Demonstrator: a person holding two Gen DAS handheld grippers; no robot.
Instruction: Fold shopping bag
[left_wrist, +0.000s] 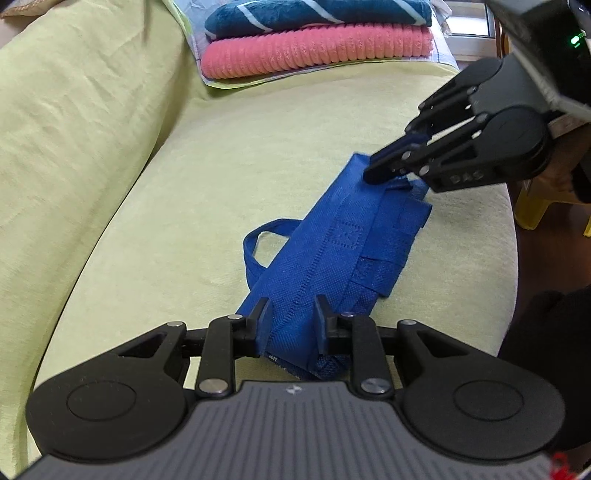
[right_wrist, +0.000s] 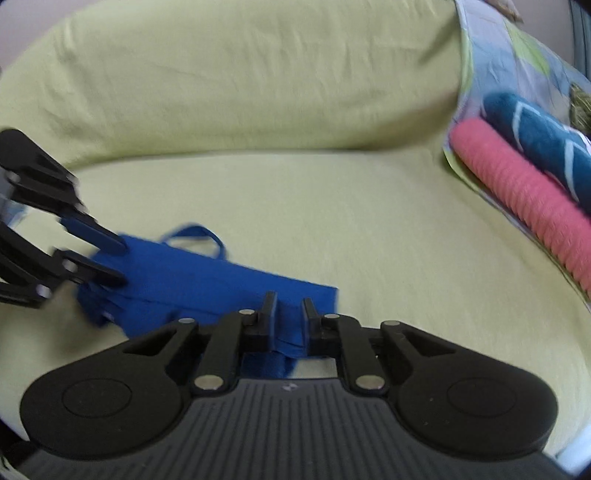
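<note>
- Yellow-green sofa seat carries everything; folded towels sit well apart at the far end.
- Blue shopping bag lies on the seat as a long narrow strip, one handle loop spilling out sideways.
- Left gripper straddles the near end, fingers partly open with cloth between them; whether they pinch it, I cannot tell.
- Right gripper stands likewise at the far end, gap narrower, grip unclear.
- Likely next: fold end to end, so clamp all layers firmly, lift low, keep edges aligned, and tuck the loop inside.
</note>
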